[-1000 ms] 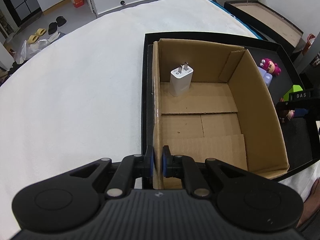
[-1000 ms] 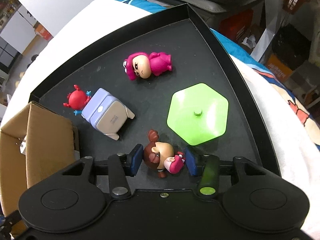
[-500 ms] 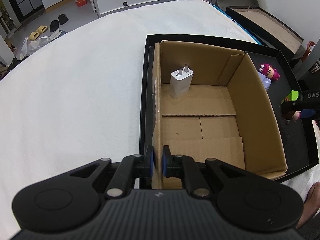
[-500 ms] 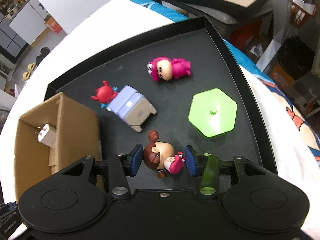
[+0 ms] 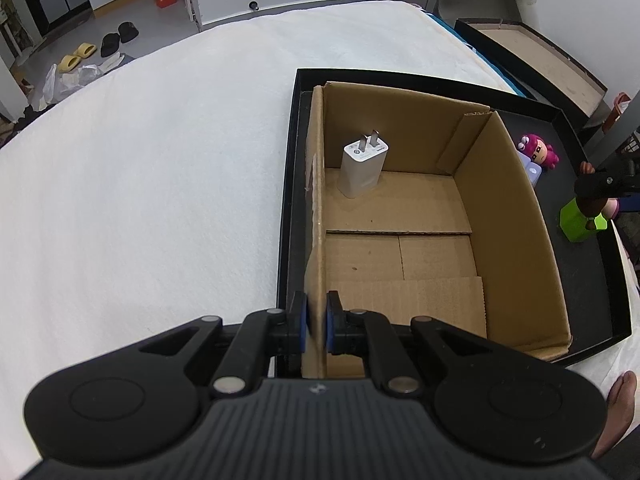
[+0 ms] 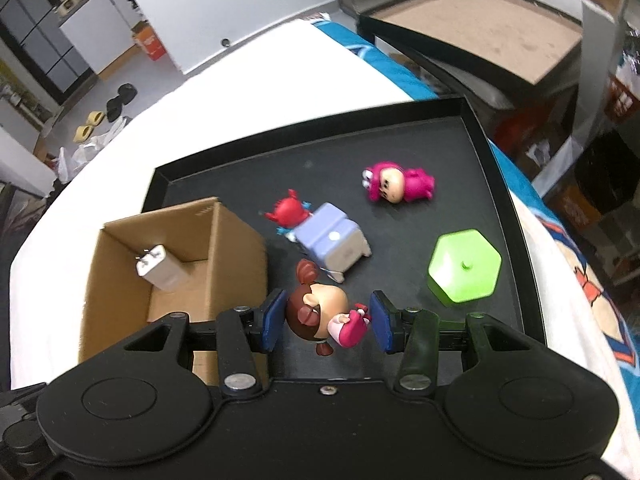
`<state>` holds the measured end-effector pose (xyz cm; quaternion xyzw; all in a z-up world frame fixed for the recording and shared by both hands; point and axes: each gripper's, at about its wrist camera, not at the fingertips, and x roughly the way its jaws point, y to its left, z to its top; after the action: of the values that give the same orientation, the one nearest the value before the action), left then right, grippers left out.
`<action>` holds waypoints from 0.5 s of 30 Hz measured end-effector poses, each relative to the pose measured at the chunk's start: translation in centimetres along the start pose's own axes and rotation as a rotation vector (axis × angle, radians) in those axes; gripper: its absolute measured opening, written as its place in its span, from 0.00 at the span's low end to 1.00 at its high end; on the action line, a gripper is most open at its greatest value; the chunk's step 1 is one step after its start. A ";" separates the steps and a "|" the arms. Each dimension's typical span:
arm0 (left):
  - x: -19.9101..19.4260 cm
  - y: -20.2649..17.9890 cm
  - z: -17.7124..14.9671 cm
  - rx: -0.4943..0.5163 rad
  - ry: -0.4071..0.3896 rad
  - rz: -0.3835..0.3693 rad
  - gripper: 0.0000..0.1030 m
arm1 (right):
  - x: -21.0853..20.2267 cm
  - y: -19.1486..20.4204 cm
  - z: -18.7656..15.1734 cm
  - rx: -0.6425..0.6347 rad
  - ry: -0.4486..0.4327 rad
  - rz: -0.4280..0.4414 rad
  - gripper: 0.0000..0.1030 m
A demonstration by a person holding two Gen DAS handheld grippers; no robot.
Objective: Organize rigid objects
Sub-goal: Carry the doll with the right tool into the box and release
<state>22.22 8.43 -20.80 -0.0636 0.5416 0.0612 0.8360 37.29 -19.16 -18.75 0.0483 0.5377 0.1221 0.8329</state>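
Observation:
My left gripper [image 5: 316,330] is shut on the near-left wall of an open cardboard box [image 5: 516,240] that stands in a black tray [image 5: 592,280]. A white charger [image 5: 363,169] stands inside the box at its far left. My right gripper [image 6: 326,326] is shut on a brown-haired doll figure [image 6: 320,314] and holds it above the tray floor [image 6: 400,140], right of the box [image 6: 236,248]. On the tray lie a pink figure [image 6: 398,184], a red crab toy [image 6: 288,210], a lilac block [image 6: 334,242] and a green hexagon block [image 6: 464,266].
The tray rests on a white cloth surface [image 5: 140,180]. A second black tray with a brown floor [image 6: 472,28] sits beyond the far right corner. Shoes [image 5: 76,58] lie on the floor at the far left. A person's bare foot [image 5: 618,408] shows at the lower right.
My right gripper has risen with the doll figure and drifted towards the box, so more of the tray and box shows. The left gripper has kept its hold on the box wall.

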 end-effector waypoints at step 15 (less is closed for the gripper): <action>-0.1 0.3 -0.2 -0.008 -0.002 -0.020 0.09 | -1.7 4.9 0.6 -0.098 -0.024 0.038 0.44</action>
<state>21.91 8.73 -20.79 -0.0723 0.5396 0.0549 0.8370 36.41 -14.82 -16.00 0.0192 0.5201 0.1637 0.8381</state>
